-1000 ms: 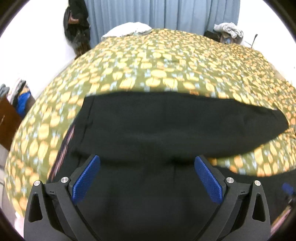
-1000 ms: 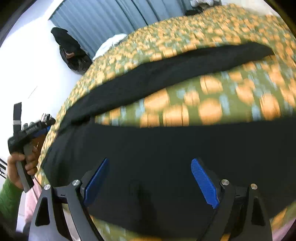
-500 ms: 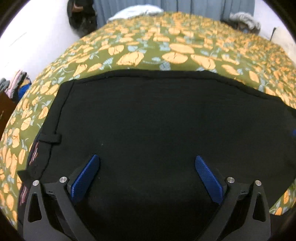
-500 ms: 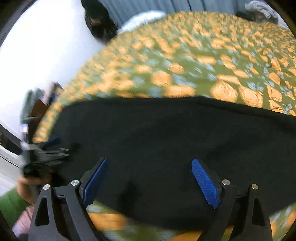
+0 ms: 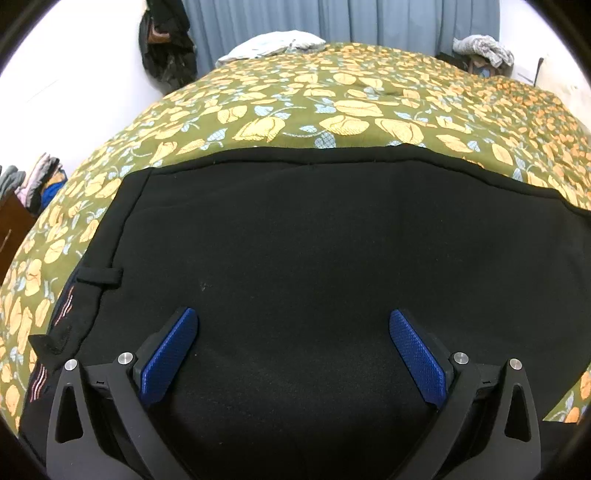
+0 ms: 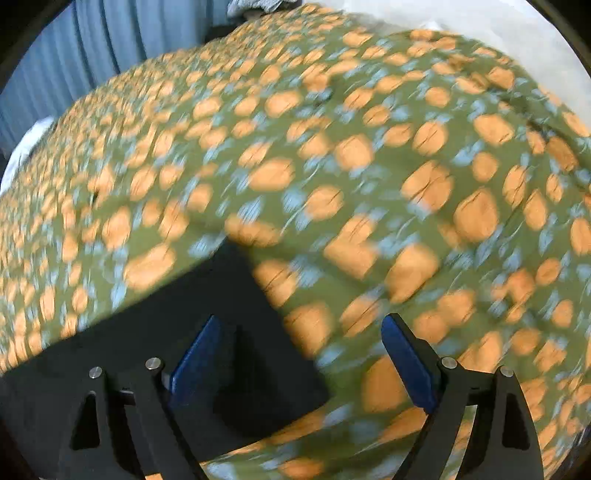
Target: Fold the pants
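**Black pants flat on the bed, both grippers spread wide**

At the far left of the left wrist view, a pile of clothes (image 5: 40, 181) sits on a dark wooden piece of furniture against the white wall. A dark bag (image 5: 166, 40) hangs near the blue curtain (image 5: 369, 22) behind the bed. The bed (image 5: 332, 99) carries an olive cover with orange flowers, and a pale pillow (image 5: 273, 42) lies at its far end.

The black pants (image 5: 314, 240) lie flat on this cover and fill most of the lower view. The waistband with a belt loop (image 5: 99, 276) is at the left side, and the legs run to the right. The left gripper (image 5: 293, 350) hangs over the upper part of the pants, its blue pads spread wide with nothing pinched between them.

In the right wrist view, which is blurred, the end of the pants (image 6: 207, 332) shows as a dark corner at the lower left. The right gripper (image 6: 301, 360) is also spread wide and holds nothing; its left finger is above the black cloth and its right finger is above the flowered cover.
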The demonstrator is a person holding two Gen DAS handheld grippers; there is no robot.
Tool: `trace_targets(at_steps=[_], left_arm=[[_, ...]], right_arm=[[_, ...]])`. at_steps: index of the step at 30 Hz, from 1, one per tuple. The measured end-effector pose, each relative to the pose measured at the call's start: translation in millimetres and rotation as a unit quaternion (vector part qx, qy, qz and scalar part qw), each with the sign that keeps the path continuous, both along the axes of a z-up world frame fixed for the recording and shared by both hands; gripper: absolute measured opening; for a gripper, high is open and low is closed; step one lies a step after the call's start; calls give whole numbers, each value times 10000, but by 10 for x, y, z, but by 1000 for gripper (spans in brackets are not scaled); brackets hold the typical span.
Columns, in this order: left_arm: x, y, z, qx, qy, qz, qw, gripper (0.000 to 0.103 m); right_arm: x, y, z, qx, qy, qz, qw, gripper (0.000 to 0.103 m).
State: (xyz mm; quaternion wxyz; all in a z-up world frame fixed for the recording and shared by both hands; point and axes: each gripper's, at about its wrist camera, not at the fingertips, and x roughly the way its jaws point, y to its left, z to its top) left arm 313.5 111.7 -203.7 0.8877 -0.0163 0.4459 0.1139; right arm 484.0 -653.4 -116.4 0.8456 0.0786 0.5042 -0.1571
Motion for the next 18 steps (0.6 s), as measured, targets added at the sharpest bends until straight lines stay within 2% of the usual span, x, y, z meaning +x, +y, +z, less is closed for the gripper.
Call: trace_targets(at_steps=[3, 5, 7, 9, 10, 11, 15, 18], left_arm=[[23, -9, -12, 22, 7, 5, 10000, 103], [34, -11, -17, 29, 9, 8, 10000, 103], [37, -12, -19, 31, 7, 8, 10000, 103], [41, -10, -26, 24, 1, 12, 10000, 103], [47, -6, -30, 20, 1, 14, 10000, 103], [50, -6, -36, 18, 0, 16, 10000, 103], [59, -3, -48, 17, -5, 23, 10000, 103], [60, -6, -50, 33, 3, 23, 10000, 103]], right_arm=[[179, 109, -9, 181, 92, 460, 9987, 87], [283, 194, -152, 142, 301, 618, 9975, 74], [389, 268, -317, 133, 538, 657, 9963, 68], [375, 255, -371, 301, 557, 700, 9955, 46], [337, 256, -347, 172, 500, 713, 9961, 21], [264, 271, -278, 9, 367, 795, 9962, 7], [-383, 447, 188, -400, -412, 1430, 9881, 7], [-1164, 624, 545, -614, -1015, 1832, 9759, 7]])
